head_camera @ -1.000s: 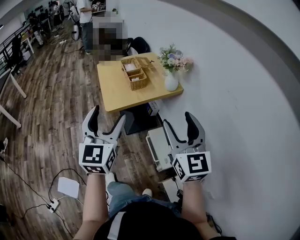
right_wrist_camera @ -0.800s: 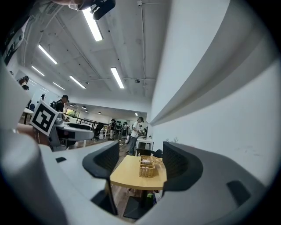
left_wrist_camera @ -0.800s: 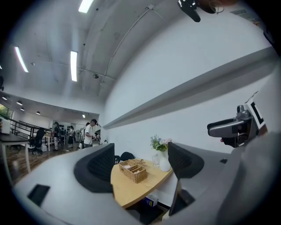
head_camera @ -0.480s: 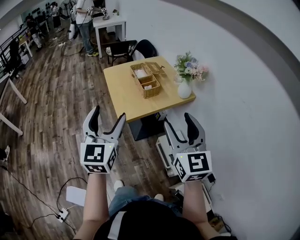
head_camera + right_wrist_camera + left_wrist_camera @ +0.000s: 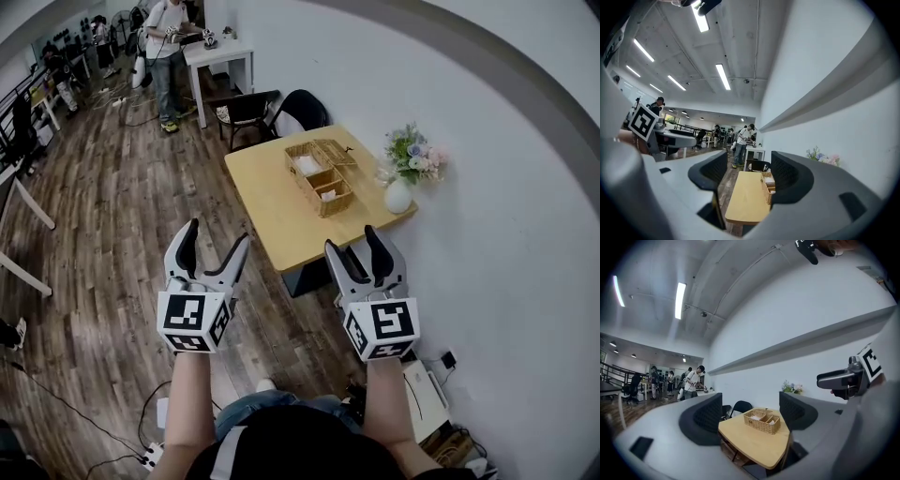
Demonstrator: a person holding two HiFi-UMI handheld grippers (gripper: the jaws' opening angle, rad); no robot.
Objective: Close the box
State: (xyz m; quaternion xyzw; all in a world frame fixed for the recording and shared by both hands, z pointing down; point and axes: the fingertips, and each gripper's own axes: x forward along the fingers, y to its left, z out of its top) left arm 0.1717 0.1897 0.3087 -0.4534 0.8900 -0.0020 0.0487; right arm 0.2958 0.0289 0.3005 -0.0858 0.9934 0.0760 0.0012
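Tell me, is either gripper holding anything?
Nothing. The left gripper and right gripper both have jaws apart and empty; the wicker box sits untouched on the table.

Vase apparently near wicker box

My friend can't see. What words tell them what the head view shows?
A person holds the left gripper and the right gripper, both open and empty, over a wooden floor, apart from a yellow table ahead. A wicker box and a vase of flowers stand on it.

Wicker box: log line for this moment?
left tool: open, empty | right tool: open, empty | wicker box: open, on table, untouched
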